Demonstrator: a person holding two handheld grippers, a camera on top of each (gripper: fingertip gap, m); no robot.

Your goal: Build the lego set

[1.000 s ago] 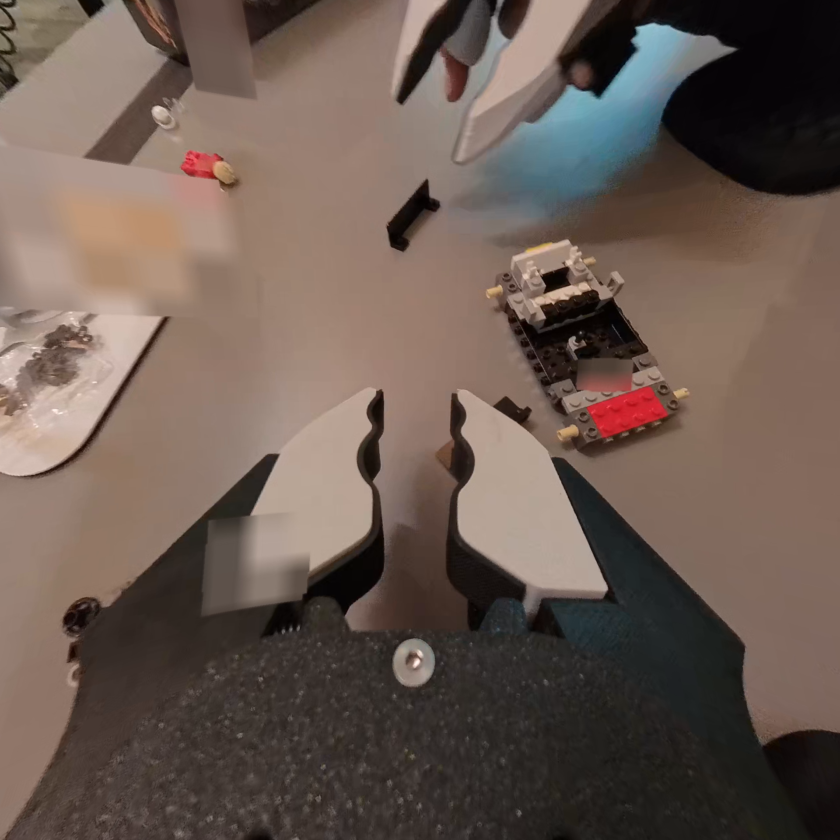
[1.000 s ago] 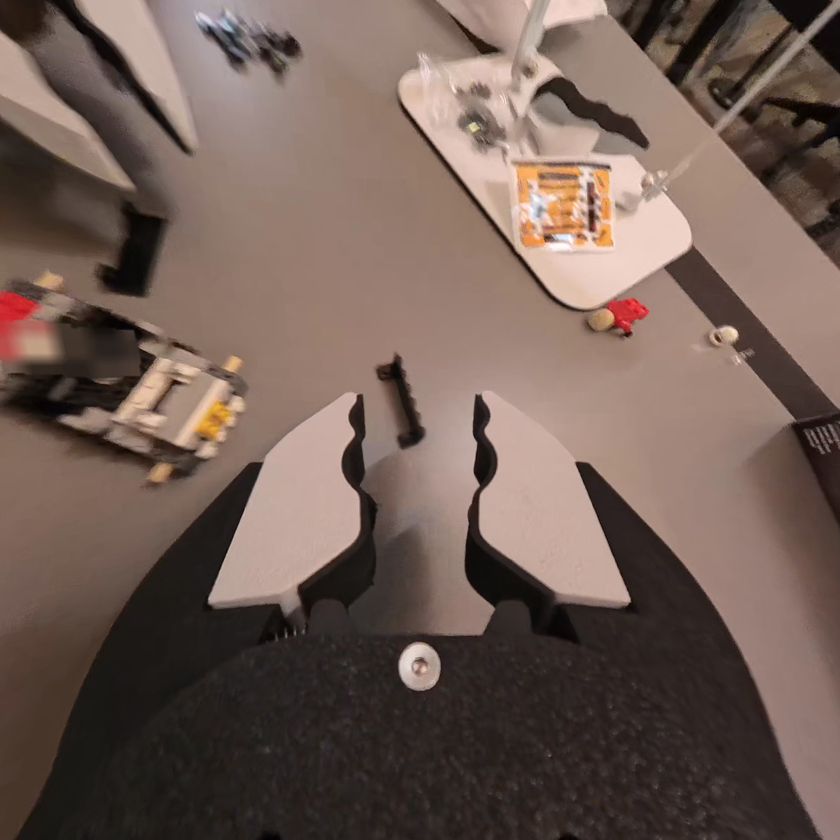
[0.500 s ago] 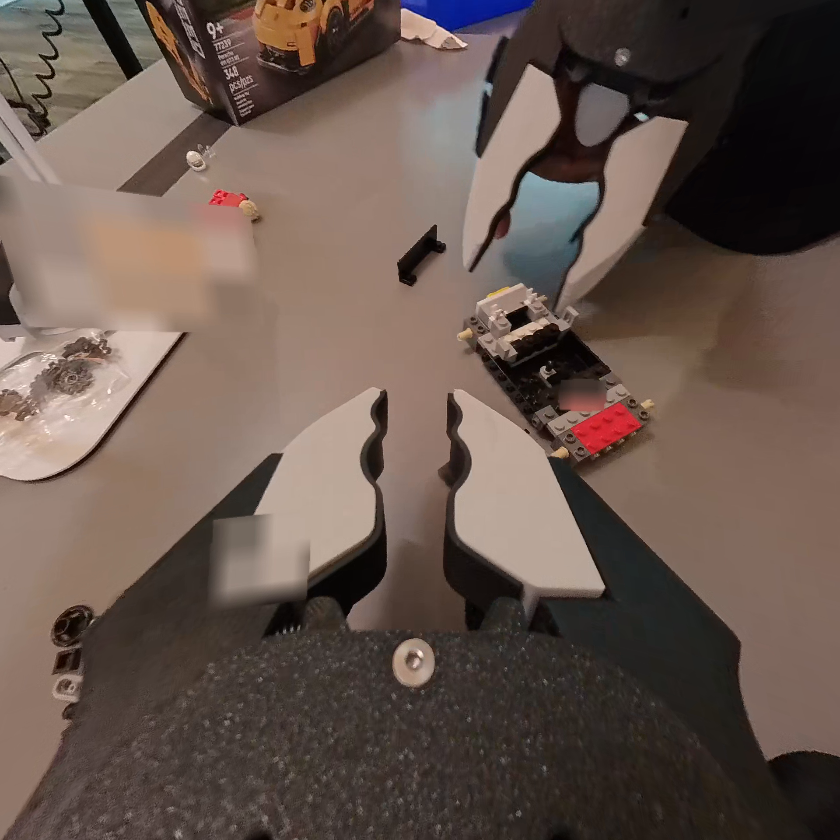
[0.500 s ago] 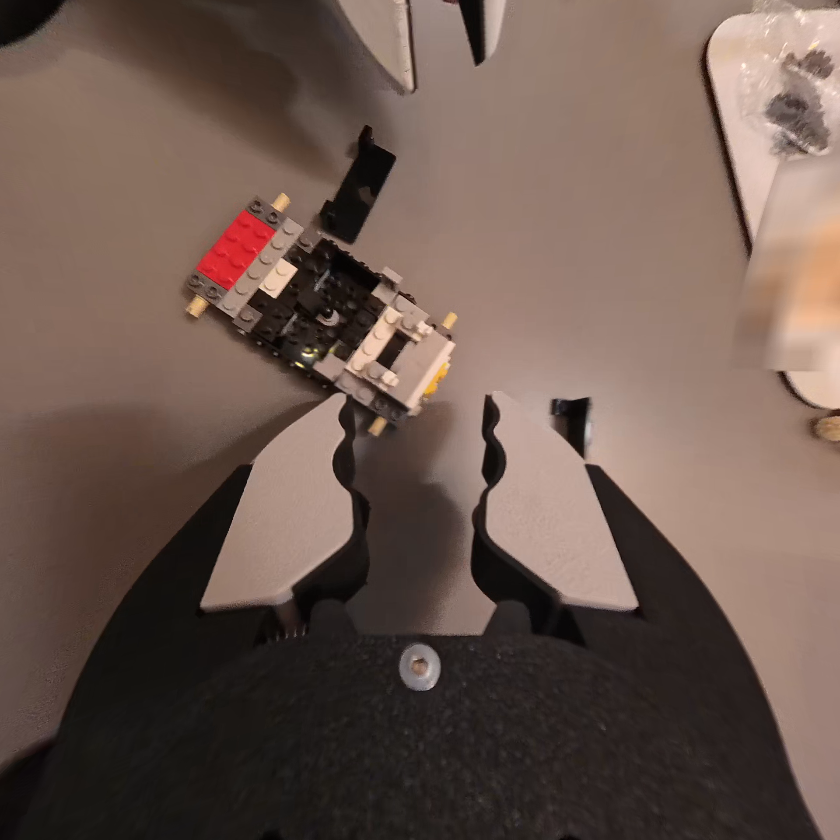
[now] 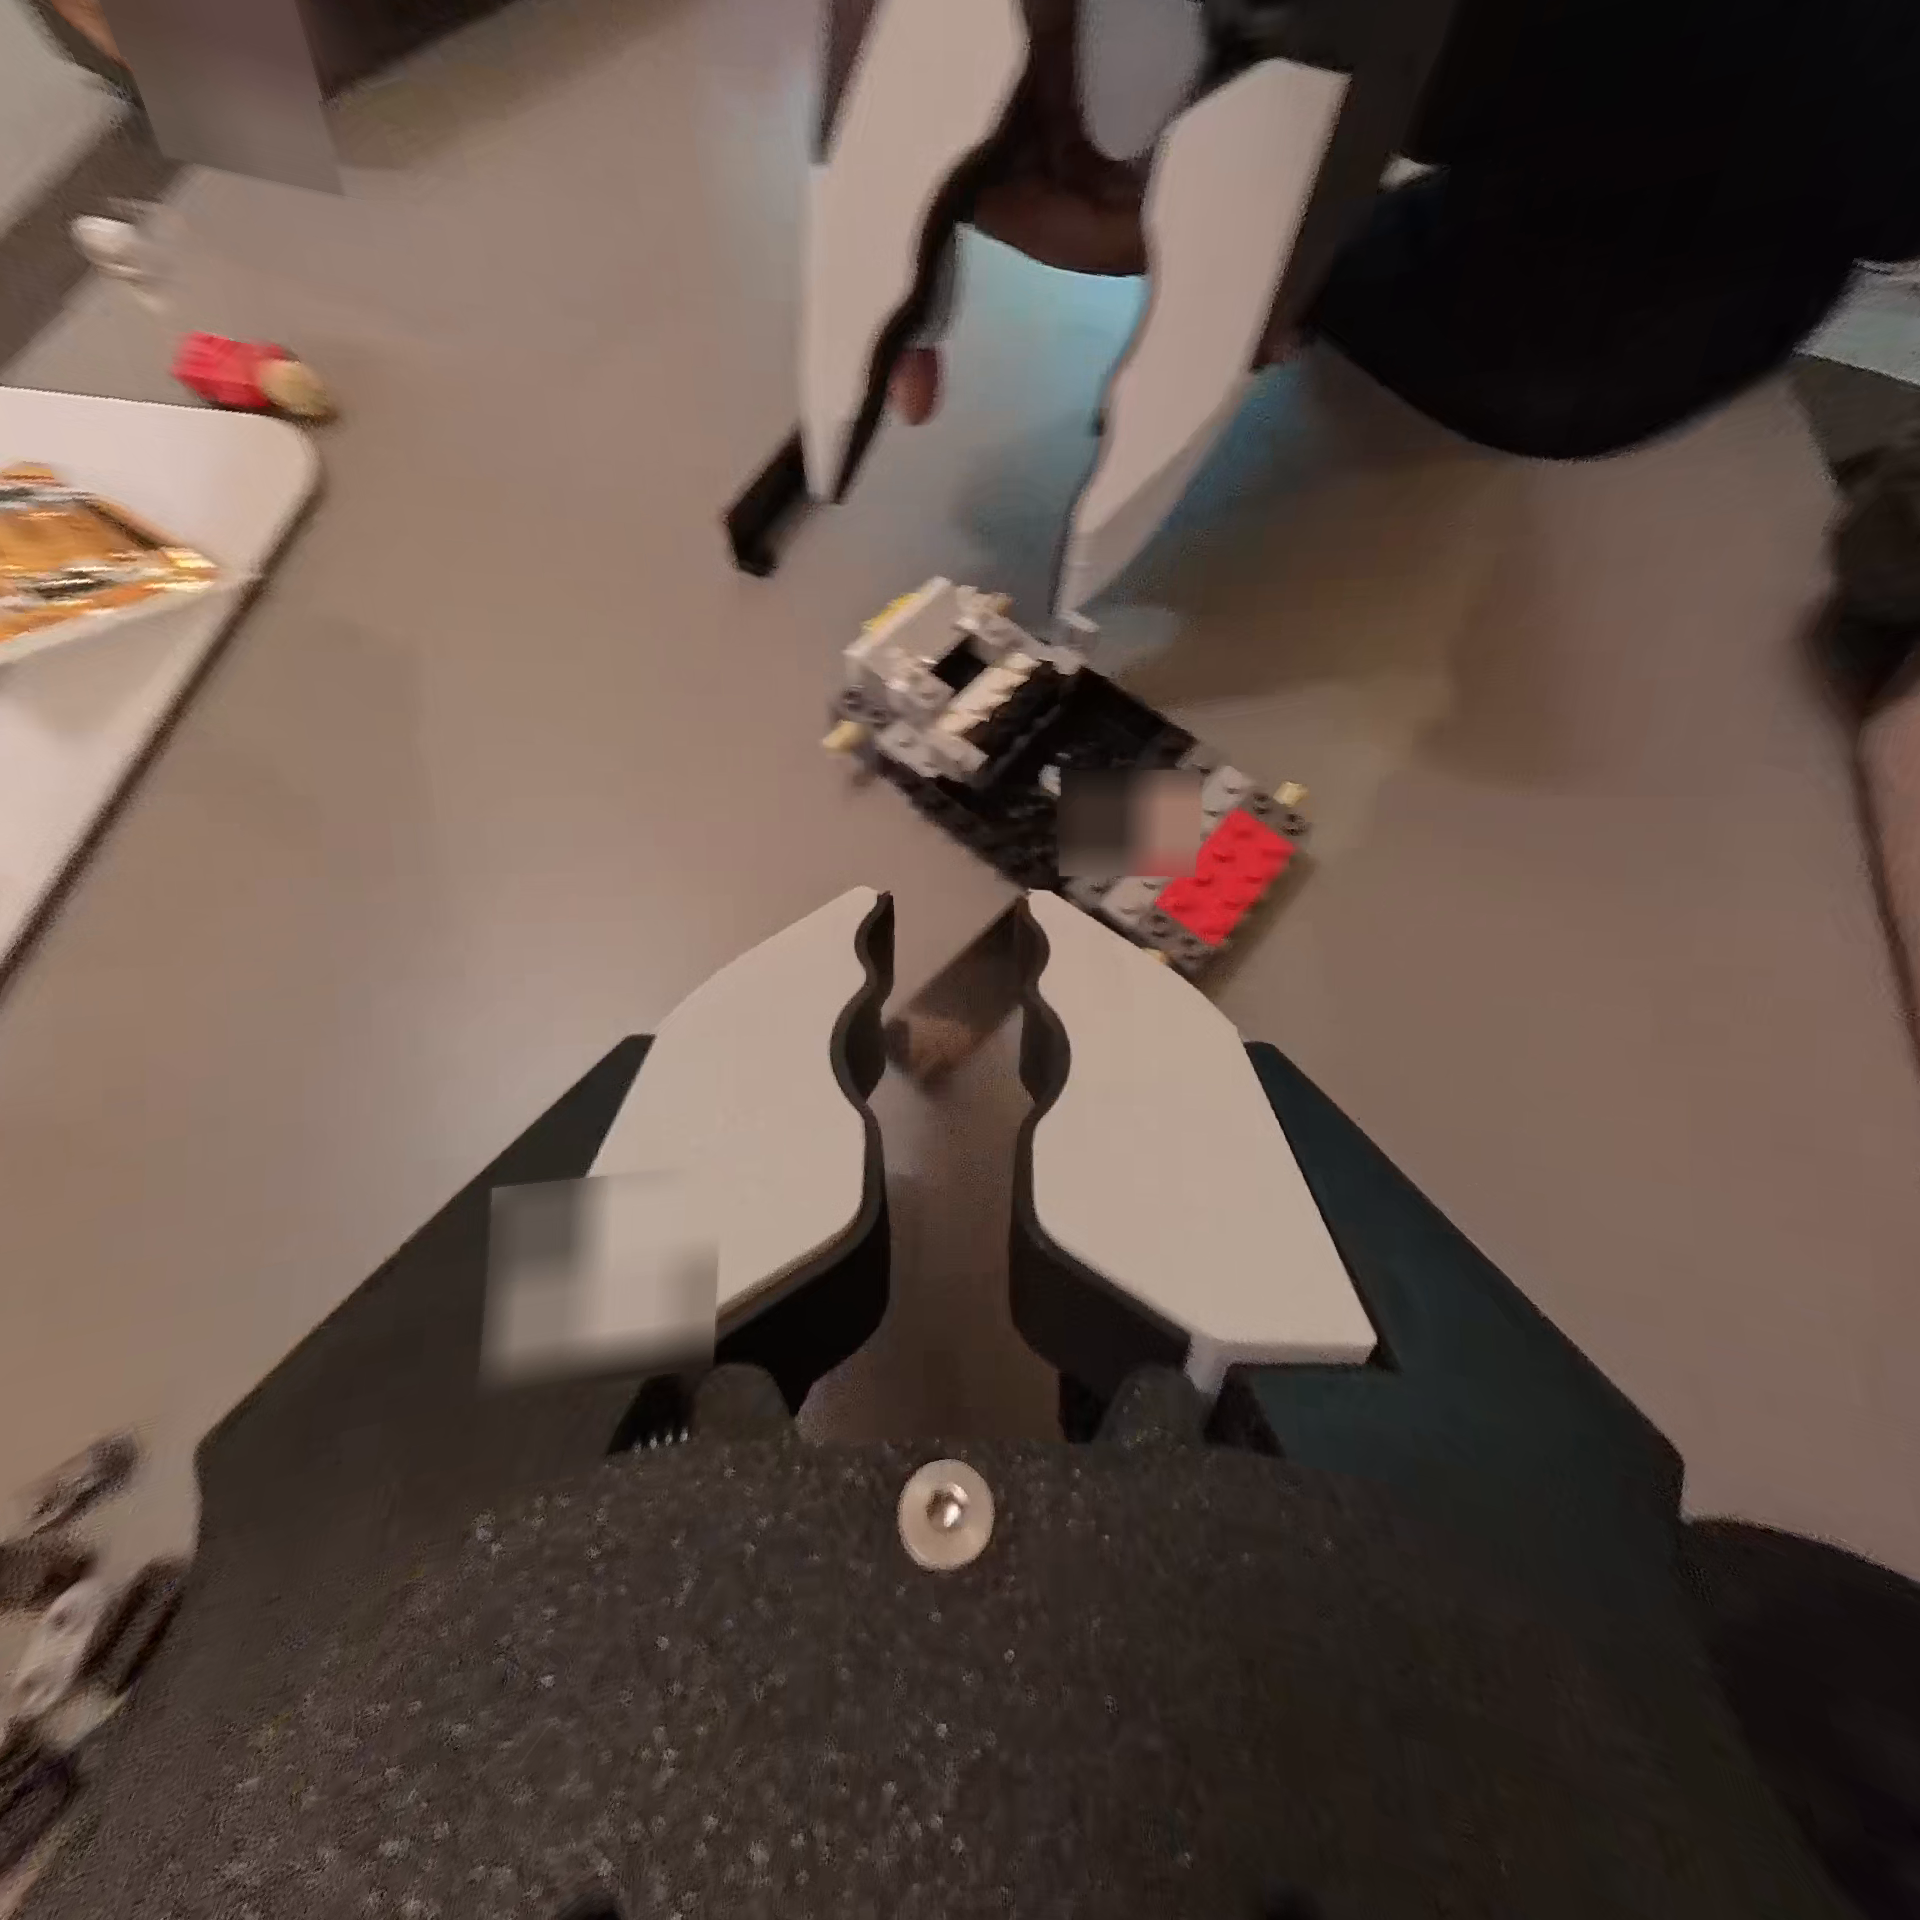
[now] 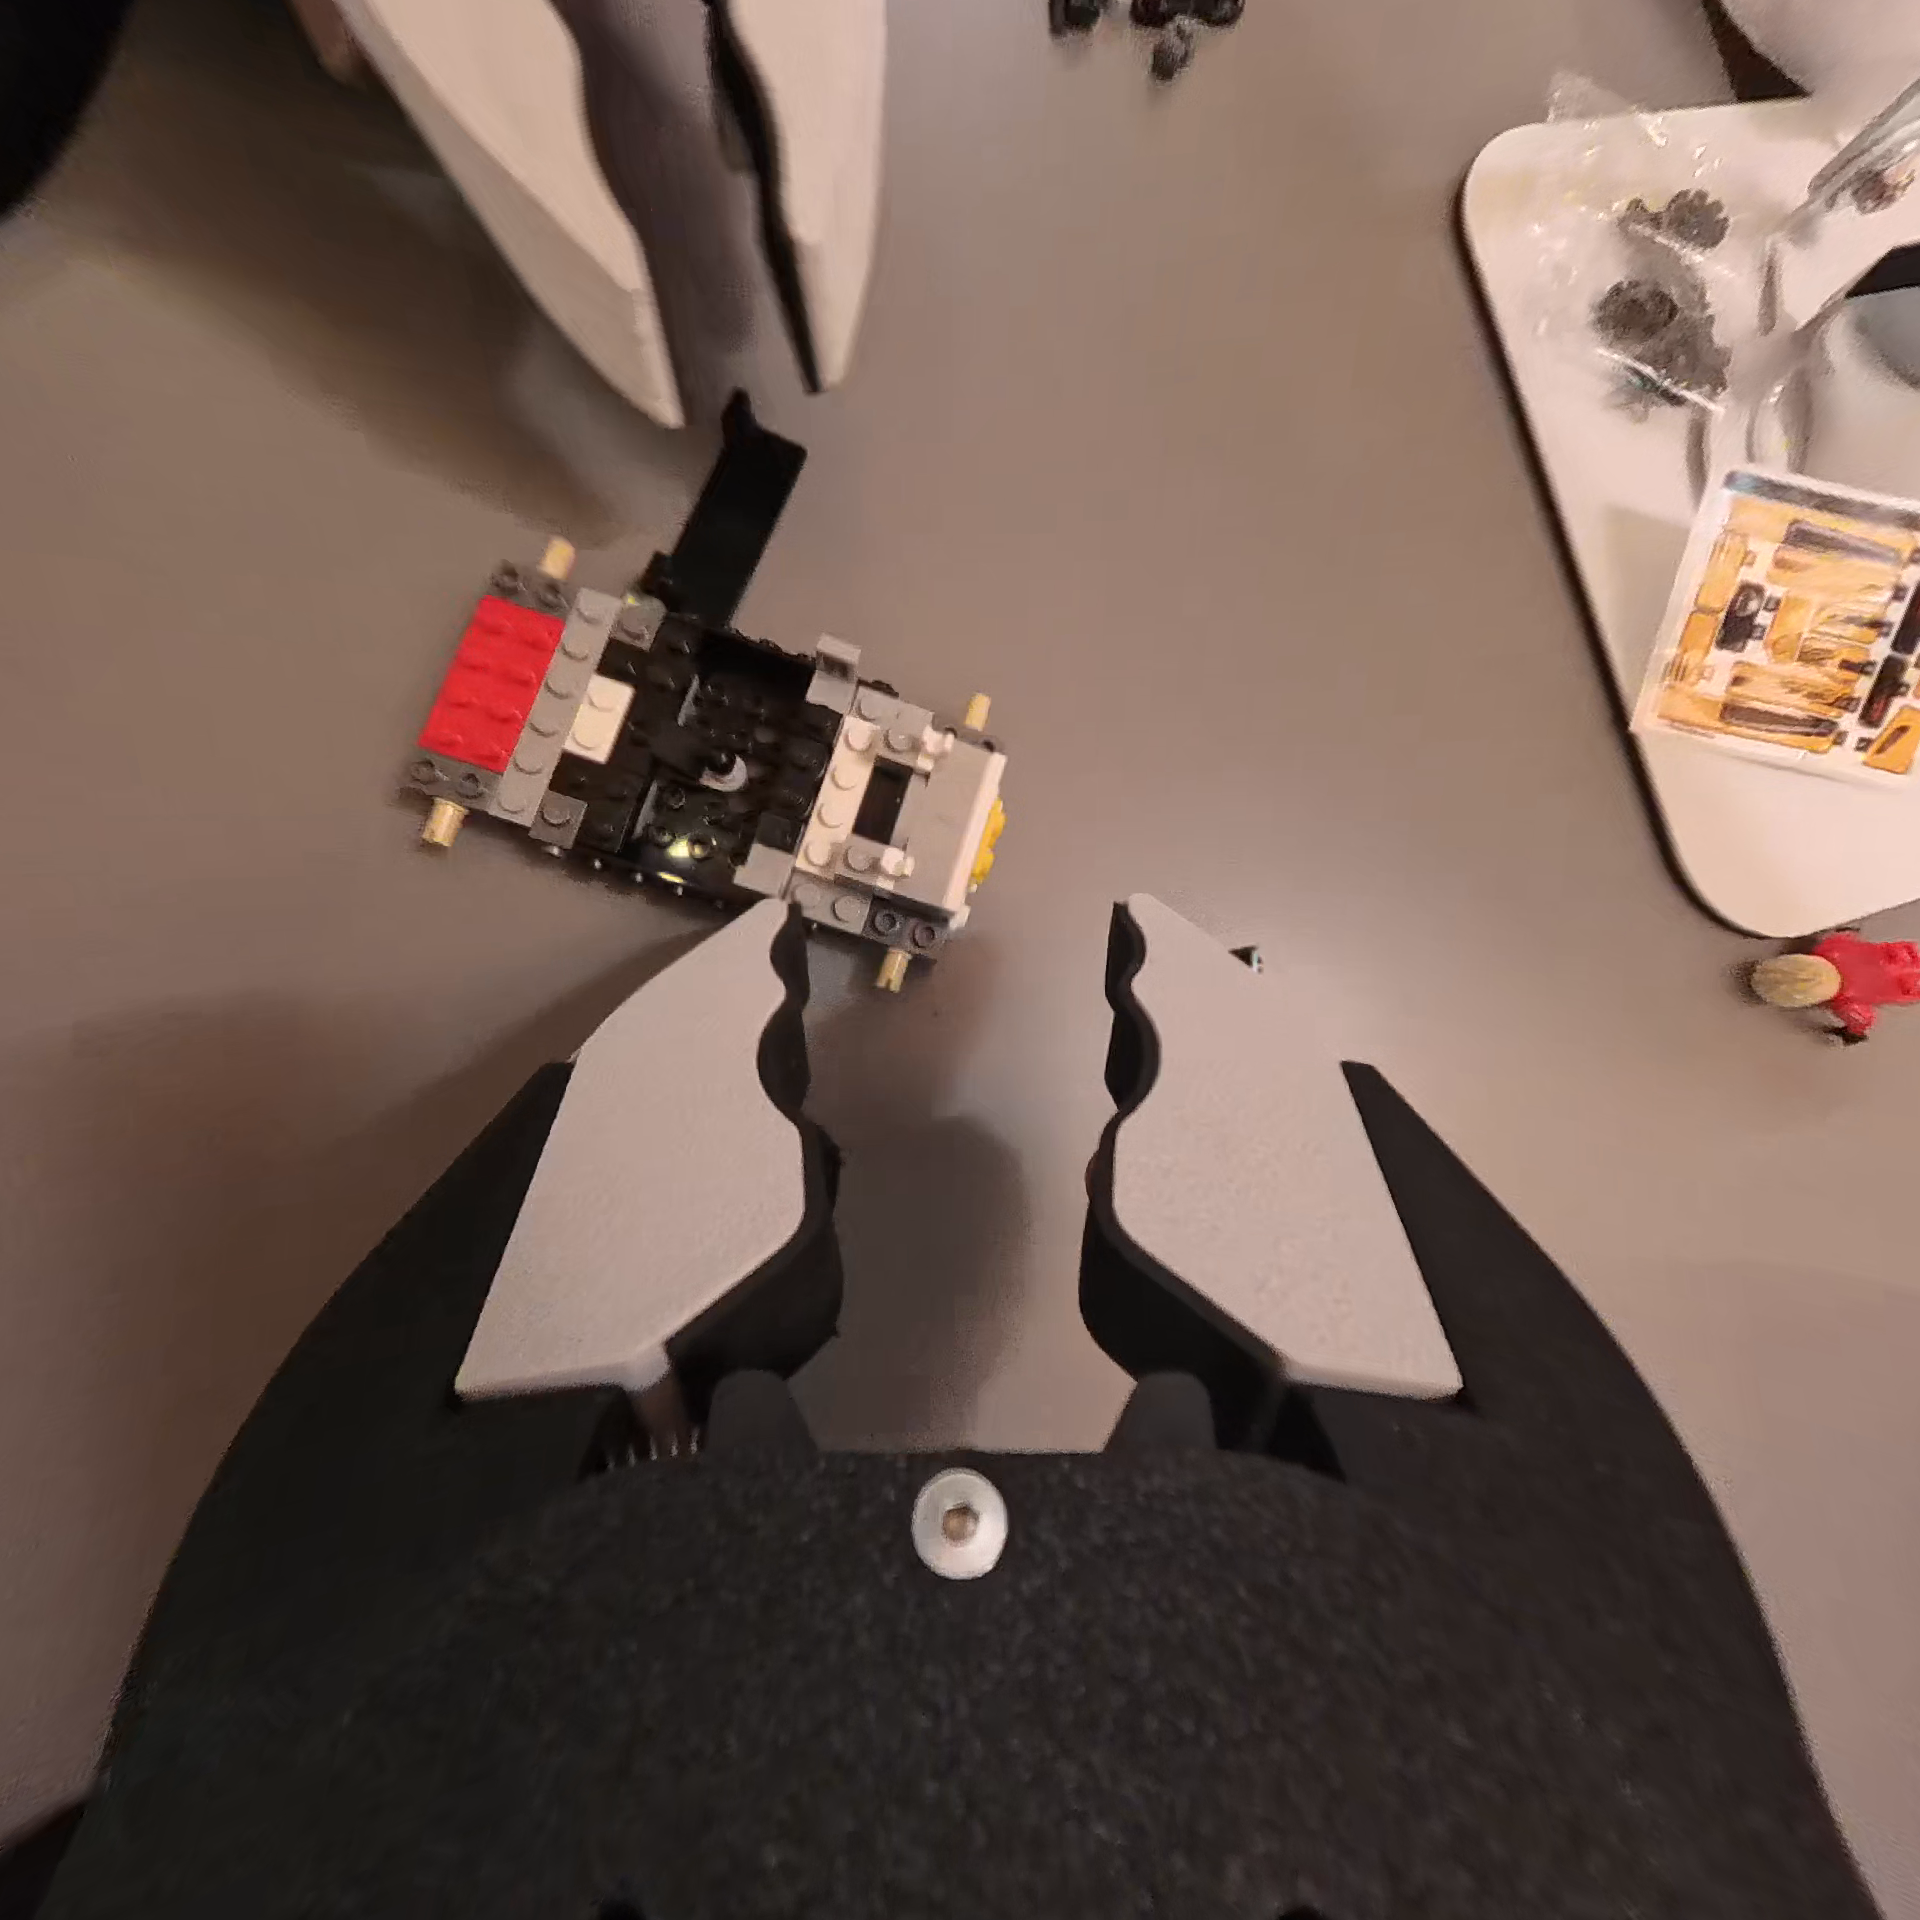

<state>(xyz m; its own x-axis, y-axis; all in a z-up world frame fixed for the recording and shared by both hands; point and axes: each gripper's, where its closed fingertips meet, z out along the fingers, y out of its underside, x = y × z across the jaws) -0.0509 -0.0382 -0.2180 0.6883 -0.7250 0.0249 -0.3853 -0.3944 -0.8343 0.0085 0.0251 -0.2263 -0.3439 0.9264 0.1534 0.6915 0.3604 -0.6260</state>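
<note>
Both the left hand-held gripper and right hand-held gripper gape empty; the half-built Lego car chassis lies centre-left on the grey surface.

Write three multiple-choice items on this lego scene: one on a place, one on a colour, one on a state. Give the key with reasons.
1. Where does the loose black piece lie?
A. beside the car chassis, near its red end
B. on the white tray
C. between the right gripper's jaws

2. What colour is the plate at one end of the chassis?
A. blue
B. red
C. green

3. How does the right gripper stand?
A. shut on a brick
B. shut and empty
C. open and empty

Key: 1 A, it lies on the table against the chassis side by the red plate. 2 B, its studs are plainly red. 3 C, bare table shows between the parted jaws.
</note>
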